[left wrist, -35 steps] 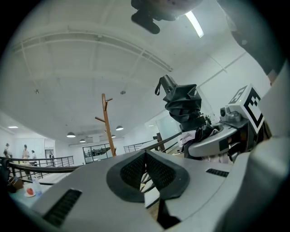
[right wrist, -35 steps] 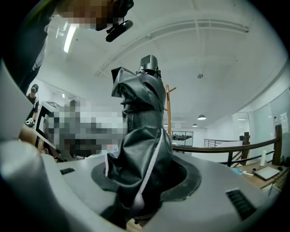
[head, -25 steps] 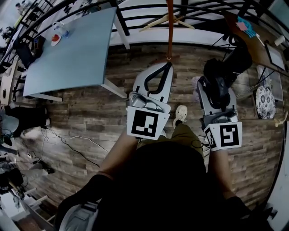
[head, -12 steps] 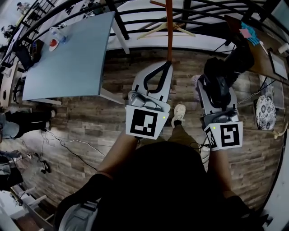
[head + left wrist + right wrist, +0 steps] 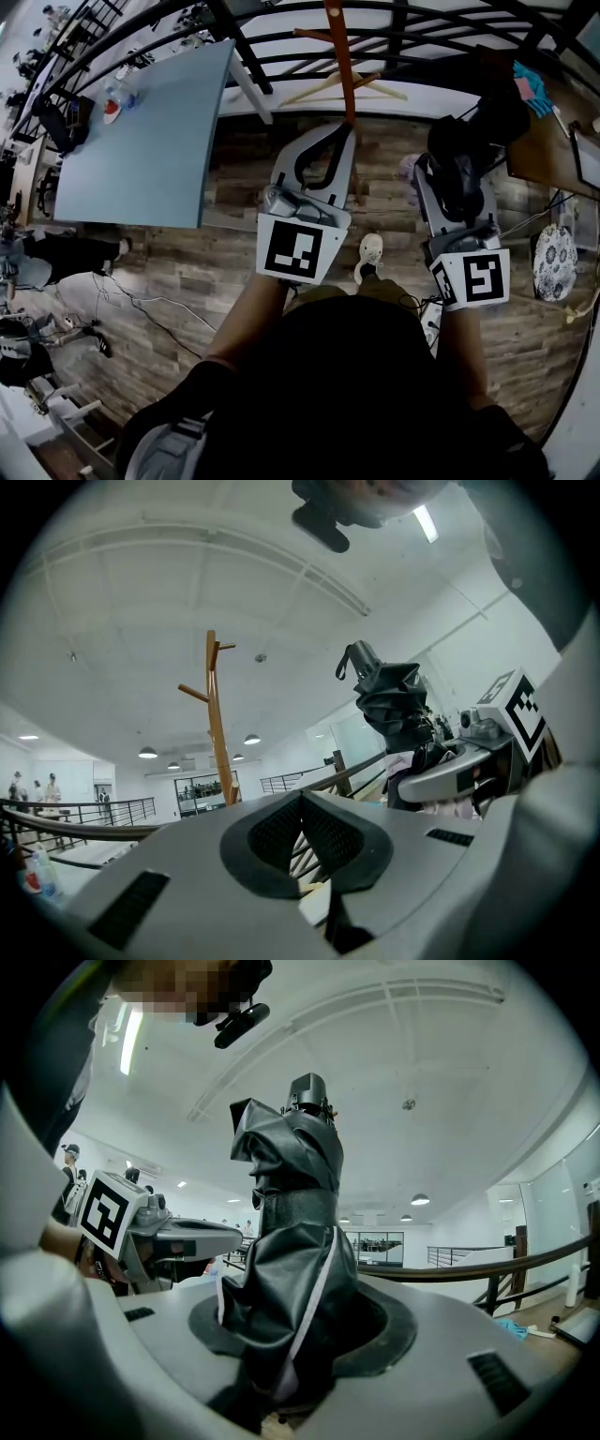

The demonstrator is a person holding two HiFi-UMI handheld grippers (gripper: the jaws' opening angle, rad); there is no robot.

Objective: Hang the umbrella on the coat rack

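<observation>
A folded black umbrella stands upright between the jaws of my right gripper, which is shut on it. In the head view the umbrella sticks out ahead of the right gripper. The wooden coat rack stands straight ahead on the plank floor, its pole just beyond the tips of my left gripper. The left gripper view shows the rack with short pegs near its top, and the umbrella at the right. My left gripper is shut and holds nothing.
A blue-grey table stands at the left, with a black railing behind the rack. A wooden desk is at the right. Cables lie on the floor at the left. The person's shoe shows between the grippers.
Both grippers have been carried forward towards the coat rack with the walking person. The table and floor have slid back in the head view. The grip on the umbrella is unchanged.
</observation>
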